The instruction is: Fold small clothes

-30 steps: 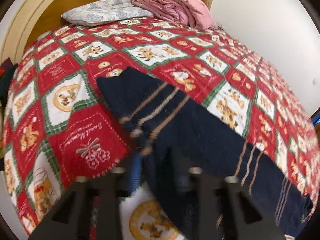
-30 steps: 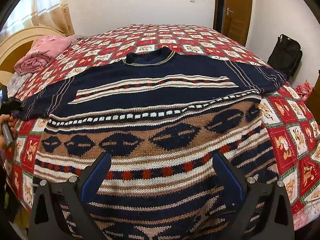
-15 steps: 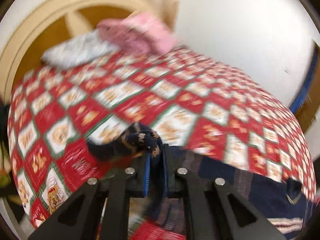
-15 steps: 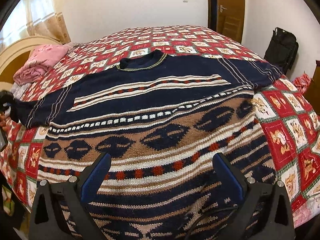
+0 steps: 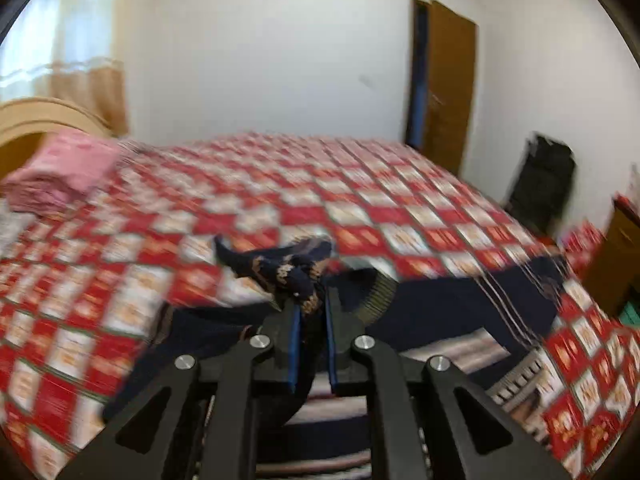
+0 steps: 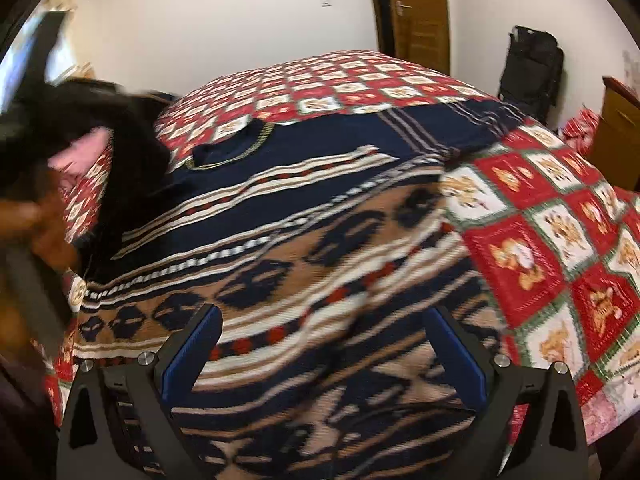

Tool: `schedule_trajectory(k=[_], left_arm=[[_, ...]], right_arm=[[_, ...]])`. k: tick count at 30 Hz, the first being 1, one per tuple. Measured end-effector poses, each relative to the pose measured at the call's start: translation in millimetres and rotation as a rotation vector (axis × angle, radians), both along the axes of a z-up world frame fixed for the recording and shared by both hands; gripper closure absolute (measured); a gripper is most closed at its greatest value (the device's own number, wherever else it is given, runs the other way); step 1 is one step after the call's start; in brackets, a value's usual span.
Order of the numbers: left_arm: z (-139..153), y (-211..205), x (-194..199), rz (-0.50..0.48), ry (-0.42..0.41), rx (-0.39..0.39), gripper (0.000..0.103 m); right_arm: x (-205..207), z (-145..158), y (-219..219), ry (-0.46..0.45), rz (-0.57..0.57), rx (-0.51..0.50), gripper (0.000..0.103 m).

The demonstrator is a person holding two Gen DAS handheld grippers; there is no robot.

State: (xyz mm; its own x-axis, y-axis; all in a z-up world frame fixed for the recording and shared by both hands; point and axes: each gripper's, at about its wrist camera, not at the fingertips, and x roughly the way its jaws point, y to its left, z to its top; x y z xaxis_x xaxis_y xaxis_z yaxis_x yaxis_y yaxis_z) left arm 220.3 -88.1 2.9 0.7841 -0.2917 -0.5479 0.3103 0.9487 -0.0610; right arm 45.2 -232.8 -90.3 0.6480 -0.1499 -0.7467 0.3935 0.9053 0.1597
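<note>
A navy, tan and white patterned sweater (image 6: 304, 248) lies spread on the bed, collar (image 6: 240, 148) toward the far side. My left gripper (image 5: 310, 312) is shut on the cuff of the sweater's left sleeve (image 5: 280, 268), which bunches above the fingertips; the sleeve hangs lifted over the sweater's body (image 5: 452, 312). In the right wrist view that raised sleeve (image 6: 128, 140) shows as a dark blur at the left, beside a hand (image 6: 36, 220). My right gripper (image 6: 324, 344) stands open above the sweater's lower part, with nothing pressed between its fingers.
The bed carries a red, white and green patchwork quilt (image 6: 540, 220). A folded pink blanket (image 5: 60, 172) lies near the headboard (image 5: 36, 120). A black bag (image 6: 532, 68) leans on the wall by a brown door (image 6: 416, 12), and a wooden cabinet (image 6: 616, 120) stands at the right.
My left gripper closed on the sleeve cuff, lifted it off the quilt and swung it across toward the sweater's body. The right gripper shifted a little and stayed open.
</note>
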Motion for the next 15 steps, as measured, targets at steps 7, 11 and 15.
schedule_trajectory(k=[7,11,15], left_arm=[[-49.5,-21.9,-25.3,-0.150,0.179,0.102,0.073],[-21.3,33.3,-63.0,-0.055,0.042,0.106,0.020],[-11.4,90.2,-79.2,0.094,0.007,0.115,0.014]], right_arm=[[-15.5,5.3,-37.4,-0.081,-0.055,0.103,0.001],[2.5,17.6,-46.4,-0.105,-0.040,0.124,0.001],[43.7,35.6,-40.5,-0.132,0.046,0.169,0.001]])
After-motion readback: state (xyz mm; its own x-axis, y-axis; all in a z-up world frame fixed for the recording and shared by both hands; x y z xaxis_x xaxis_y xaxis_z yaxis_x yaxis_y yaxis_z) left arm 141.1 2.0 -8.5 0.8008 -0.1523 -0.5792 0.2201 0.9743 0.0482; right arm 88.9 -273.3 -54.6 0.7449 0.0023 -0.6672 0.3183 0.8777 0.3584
